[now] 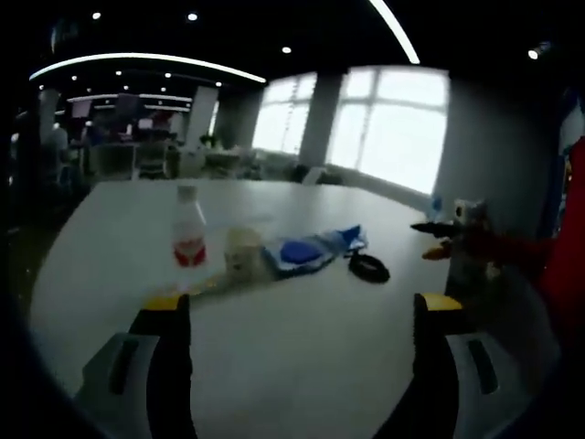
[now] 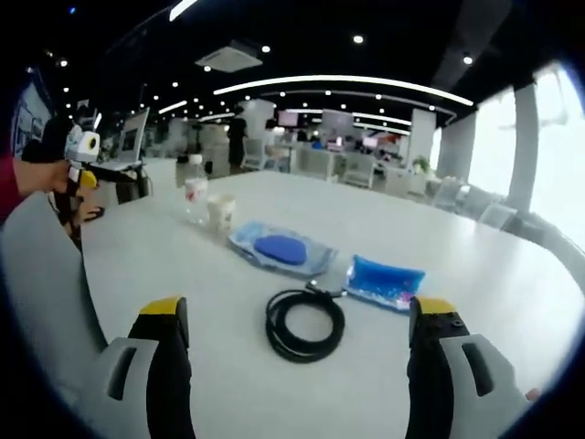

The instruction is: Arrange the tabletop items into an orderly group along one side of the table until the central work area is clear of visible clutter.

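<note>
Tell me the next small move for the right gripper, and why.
Probably ease the right gripper forward and down onto the coiled black cable. Its jaws stand open and empty, and the cable lies loose on the white table directly ahead, nearer than the blue packet, the pouch, cup or bottle.

You won't find readable text anywhere. The clear plastic bottle (image 1: 189,234) has a red-and-white label, but its print is too blurred to make out in either view.

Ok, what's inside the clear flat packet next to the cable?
A dark blue oval pad shows through the clear flat packet, beyond the coiled black cable. What lies under the pad is covered.
</note>
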